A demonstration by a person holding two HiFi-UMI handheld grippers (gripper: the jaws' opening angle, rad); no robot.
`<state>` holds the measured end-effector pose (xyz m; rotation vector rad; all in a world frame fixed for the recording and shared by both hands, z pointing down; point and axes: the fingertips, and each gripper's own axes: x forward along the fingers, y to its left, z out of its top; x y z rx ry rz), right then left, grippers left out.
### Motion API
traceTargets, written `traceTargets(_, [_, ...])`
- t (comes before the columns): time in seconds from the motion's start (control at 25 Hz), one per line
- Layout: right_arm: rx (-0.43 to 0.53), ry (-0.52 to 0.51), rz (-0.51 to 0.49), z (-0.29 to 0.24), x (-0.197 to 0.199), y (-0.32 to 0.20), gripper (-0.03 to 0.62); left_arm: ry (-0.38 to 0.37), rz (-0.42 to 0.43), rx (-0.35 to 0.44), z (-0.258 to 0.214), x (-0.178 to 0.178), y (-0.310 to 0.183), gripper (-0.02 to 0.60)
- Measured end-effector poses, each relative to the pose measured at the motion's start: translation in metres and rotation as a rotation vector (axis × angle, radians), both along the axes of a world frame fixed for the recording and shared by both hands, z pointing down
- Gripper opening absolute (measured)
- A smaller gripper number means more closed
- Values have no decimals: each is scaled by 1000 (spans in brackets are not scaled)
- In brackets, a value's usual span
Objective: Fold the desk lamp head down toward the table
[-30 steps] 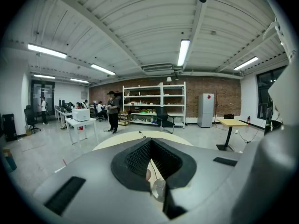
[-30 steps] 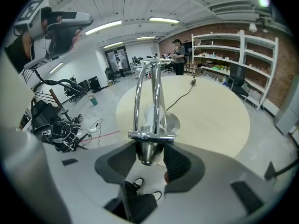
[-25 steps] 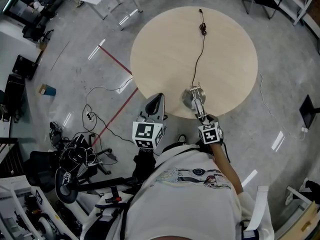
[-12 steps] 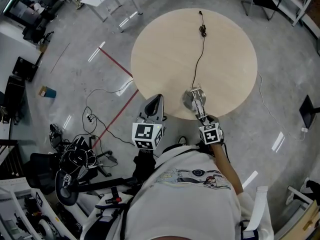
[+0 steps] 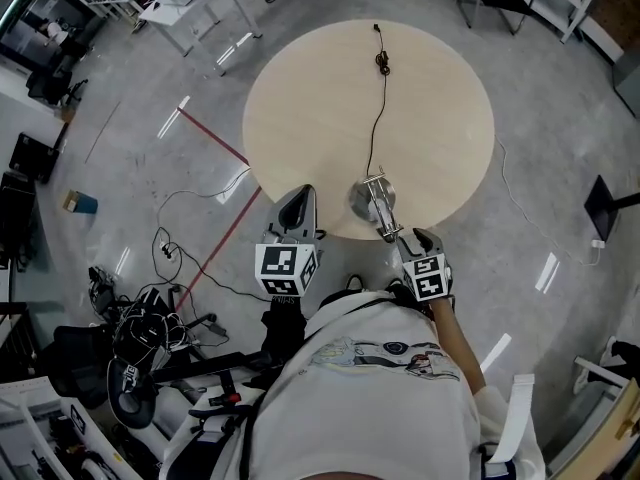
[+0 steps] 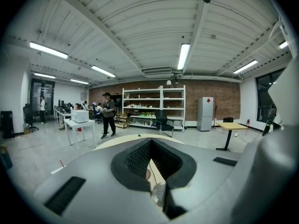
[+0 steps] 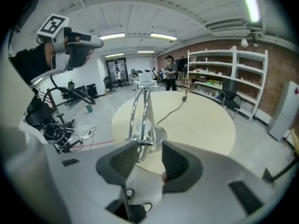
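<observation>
The chrome desk lamp (image 5: pixel 362 200) stands near the front edge of the round wooden table (image 5: pixel 430 118). Its two-rod arm (image 5: pixel 381 208) leans toward me. My right gripper (image 5: pixel 393 231) is at the arm's near end. In the right gripper view the arm's crossbar (image 7: pixel 139 143) lies at the fingertips and a rod runs down between them by the left pad. The right gripper (image 7: pixel 145 149) is open, with a wide gap. My left gripper (image 5: pixel 300 198) hovers at the table's edge, left of the lamp. In its own view the left gripper (image 6: pixel 150 158) is shut to a thin slit and holds nothing.
The lamp's black cable (image 5: pixel 380 108) runs across the table to its far edge. Tangled cables and gear (image 5: pixel 150 318) lie on the floor at the left, beside a red tape line (image 5: pixel 215 138). A person (image 6: pixel 108 113) stands by a white table (image 6: pixel 79 122) far off.
My right gripper has risen a little toward the head camera, its marker cube now looking larger. The left gripper stayed put. The lamp stands the same on the table.
</observation>
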<state>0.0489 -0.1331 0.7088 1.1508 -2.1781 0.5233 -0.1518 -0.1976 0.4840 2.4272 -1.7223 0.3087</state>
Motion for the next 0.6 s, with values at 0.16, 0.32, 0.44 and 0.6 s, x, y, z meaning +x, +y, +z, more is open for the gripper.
traceTargets(0.16, [124,3,73,-39,19,-16,97,3,23,8,-3,10,-1,0])
traceTargets(0.32, [243,-14,134,-83,29,-34,32,4,36,21,-8,15,-3,0])
traceTargets(0.44, [321,-20,164,-114,33,-46,6,3,42,37,-14,17,-6,0])
traceTargets(0.6, [415,-39,193,-153,35,-61,6,2,39,59,-20,19,-11,0])
